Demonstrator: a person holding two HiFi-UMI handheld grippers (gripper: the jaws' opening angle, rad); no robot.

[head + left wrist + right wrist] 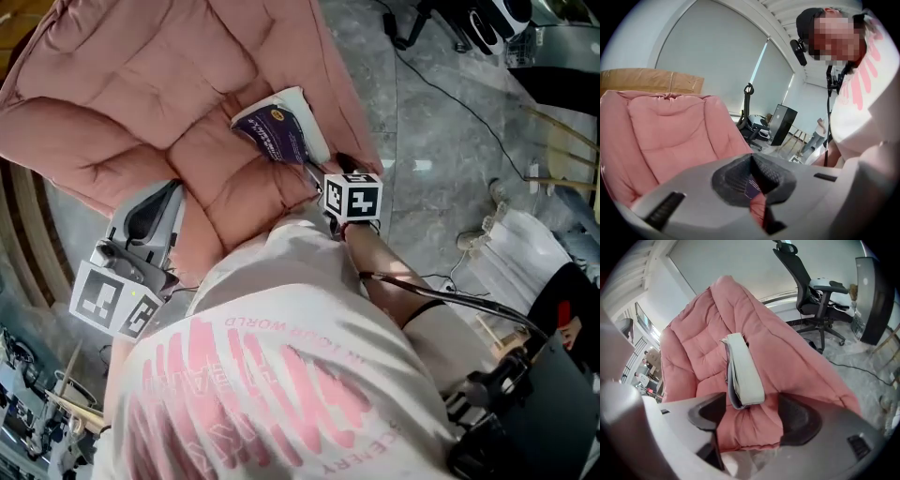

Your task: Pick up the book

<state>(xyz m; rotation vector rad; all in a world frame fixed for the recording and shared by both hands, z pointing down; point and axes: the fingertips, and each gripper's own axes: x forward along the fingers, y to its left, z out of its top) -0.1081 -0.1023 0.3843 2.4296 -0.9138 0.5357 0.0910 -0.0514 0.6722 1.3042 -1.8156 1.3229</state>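
Note:
The book [279,127] lies on the seat of a pink padded chair [169,84], its purple cover up and white spine to the right. My right gripper [323,173] hangs just in front of it, pointing steeply down. In the right gripper view its jaws [752,413] stand wide open, and the book's [743,371] near end reaches in between the pads without either pressing on it. My left gripper [155,202] sits over the chair's left edge, away from the book. In the left gripper view it [752,180] is shut with nothing held, facing the pink backrest [670,136].
Grey stone floor with black cables [450,112] lies to the right of the chair. A black office chair [820,291] and a dark cabinet [874,296] stand beyond. White sheets [525,253] and black gear [525,412] sit at the lower right.

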